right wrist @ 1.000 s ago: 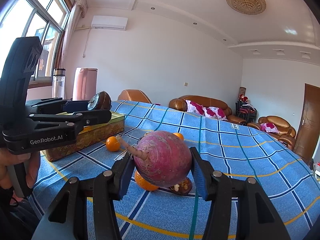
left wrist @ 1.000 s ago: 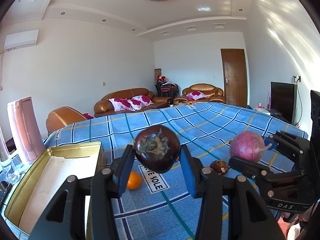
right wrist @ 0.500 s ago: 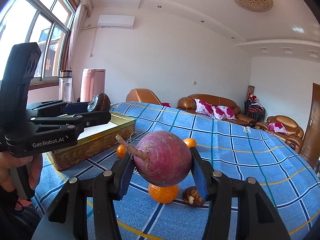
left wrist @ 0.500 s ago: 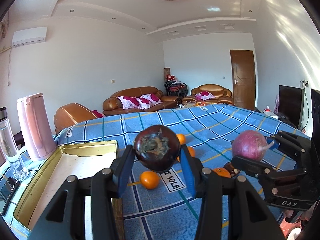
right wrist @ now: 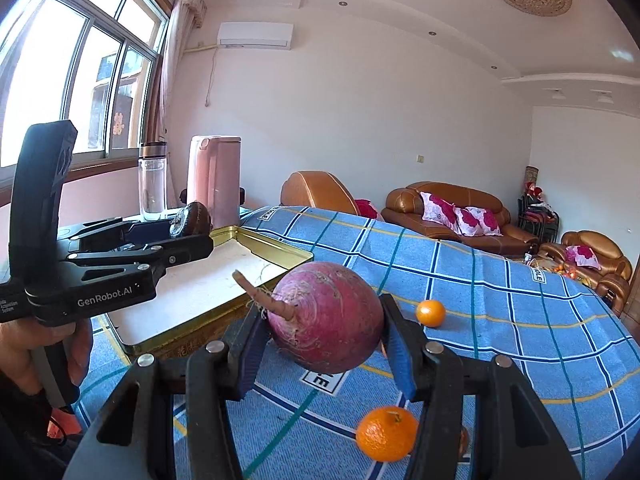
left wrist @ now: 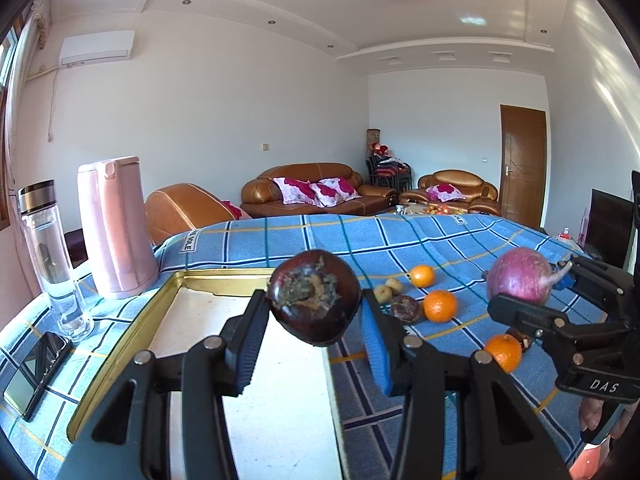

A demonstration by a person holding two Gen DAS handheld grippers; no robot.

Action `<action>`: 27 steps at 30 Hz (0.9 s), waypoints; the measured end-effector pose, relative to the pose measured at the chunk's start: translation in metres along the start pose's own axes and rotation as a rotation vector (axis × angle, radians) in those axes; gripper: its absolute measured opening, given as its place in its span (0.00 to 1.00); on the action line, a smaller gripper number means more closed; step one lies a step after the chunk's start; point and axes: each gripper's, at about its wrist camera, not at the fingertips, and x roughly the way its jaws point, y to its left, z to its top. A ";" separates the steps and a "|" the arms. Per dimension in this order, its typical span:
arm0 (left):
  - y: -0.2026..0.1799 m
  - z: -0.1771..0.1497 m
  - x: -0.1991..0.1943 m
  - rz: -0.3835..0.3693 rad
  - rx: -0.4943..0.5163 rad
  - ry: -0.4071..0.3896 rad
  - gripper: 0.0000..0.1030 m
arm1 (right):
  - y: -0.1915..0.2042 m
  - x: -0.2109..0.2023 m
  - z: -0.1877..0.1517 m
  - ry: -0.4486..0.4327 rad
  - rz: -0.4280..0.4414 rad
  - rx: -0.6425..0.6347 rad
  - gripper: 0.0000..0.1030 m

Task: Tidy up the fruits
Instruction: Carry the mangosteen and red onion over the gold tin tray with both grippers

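My left gripper (left wrist: 314, 328) is shut on a dark purple mangosteen (left wrist: 314, 298) and holds it above the near right part of a gold tin tray (left wrist: 132, 328) with a white floor. My right gripper (right wrist: 324, 340) is shut on a round red radish (right wrist: 326, 322) with a root tip, held above the blue checked tablecloth, right of the tray (right wrist: 276, 246). The radish also shows in the left wrist view (left wrist: 520, 280). The mangosteen also shows in the right wrist view (right wrist: 190, 218).
Oranges (left wrist: 440, 306) (left wrist: 422, 276) (left wrist: 504, 352), a brown fruit (left wrist: 406, 309) and small tan fruits (left wrist: 388, 290) lie on the cloth right of the tray. A pink kettle (left wrist: 114, 226), a glass bottle (left wrist: 50, 256) and a phone (left wrist: 34, 374) stand left of it.
Both grippers have moved left toward the tray with their fruit still held. The mangosteen now hangs over the tray; the radish is closer to the tray's edge.
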 end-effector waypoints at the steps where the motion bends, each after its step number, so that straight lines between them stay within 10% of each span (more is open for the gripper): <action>1: 0.004 0.000 0.001 0.008 -0.004 0.006 0.46 | 0.004 0.004 0.003 0.004 0.008 -0.005 0.53; 27: 0.085 -0.009 0.022 0.137 -0.070 0.129 0.46 | 0.079 0.095 0.047 0.089 0.172 -0.073 0.53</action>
